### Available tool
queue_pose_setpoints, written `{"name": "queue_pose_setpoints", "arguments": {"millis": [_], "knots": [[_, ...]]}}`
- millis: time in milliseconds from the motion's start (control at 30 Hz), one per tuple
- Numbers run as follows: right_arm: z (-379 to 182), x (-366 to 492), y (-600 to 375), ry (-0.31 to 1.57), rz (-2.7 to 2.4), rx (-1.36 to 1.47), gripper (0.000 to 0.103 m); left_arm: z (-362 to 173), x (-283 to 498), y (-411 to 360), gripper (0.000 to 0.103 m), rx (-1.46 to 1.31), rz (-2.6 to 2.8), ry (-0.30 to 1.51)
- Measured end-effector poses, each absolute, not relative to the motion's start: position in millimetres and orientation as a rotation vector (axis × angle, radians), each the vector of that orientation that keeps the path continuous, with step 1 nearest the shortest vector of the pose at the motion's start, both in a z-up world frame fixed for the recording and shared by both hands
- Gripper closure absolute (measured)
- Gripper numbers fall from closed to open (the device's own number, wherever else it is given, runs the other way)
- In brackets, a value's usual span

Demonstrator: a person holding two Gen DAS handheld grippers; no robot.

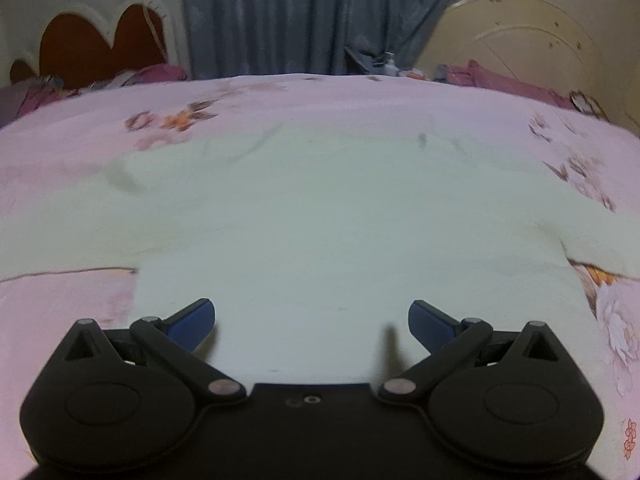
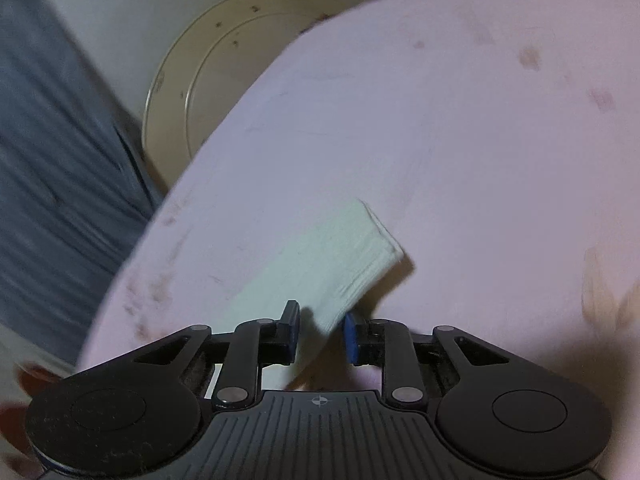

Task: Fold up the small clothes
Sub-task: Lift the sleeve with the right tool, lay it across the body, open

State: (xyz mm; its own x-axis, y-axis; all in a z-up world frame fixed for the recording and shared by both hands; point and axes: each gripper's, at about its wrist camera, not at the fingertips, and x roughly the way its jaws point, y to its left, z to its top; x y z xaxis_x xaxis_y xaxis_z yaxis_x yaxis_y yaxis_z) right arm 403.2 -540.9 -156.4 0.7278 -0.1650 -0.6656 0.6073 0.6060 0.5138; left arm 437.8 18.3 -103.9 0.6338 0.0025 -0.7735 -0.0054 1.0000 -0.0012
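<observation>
A pale cream long-sleeved garment lies spread flat on the pink floral bedsheet, sleeves out to the left and right. My left gripper is open and empty, its blue-padded fingers wide apart just above the garment's near hem. In the right wrist view a sleeve end with its cuff is lifted off the sheet. My right gripper has its jaws narrowly apart with the sleeve cloth running between them; whether the pads press on it is unclear.
A blue-grey curtain hangs behind the bed. A headboard with dark red panels stands at the back left, a cream round headboard at the back right. Magenta bedding lies along the far edge.
</observation>
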Motion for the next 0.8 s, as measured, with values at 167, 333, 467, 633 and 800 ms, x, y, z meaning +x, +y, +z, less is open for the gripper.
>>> {"name": "queue_pose_setpoints", "arguments": {"millis": [167,333,467,633,800], "knots": [[-138.8,432.2,-500.1,0.674,-0.51,0.518,0.101,-102.7,432.8,62.3,0.0,-0.023,0.032,0.869],[-101.3,466.6,-402.2,0.636,-0.303,0.379,0.101,-107.1,426.1,93.0,0.0,-0.014,0.04,0.886],[-88.5,491.6,-304.0,0.65,-0.116,0.295,0.101,-103.9,420.1,114.4,0.0,-0.018,0.042,0.883],[-94.3,499.0,-195.3,0.681,0.068,0.162,0.101,-100.8,405.5,149.7,0.0,-0.064,0.052,0.874],[-114.7,505.0,-114.9,0.717,0.185,0.043,0.101,-101.4,391.6,177.3,0.0,-0.03,0.09,0.862]]}}
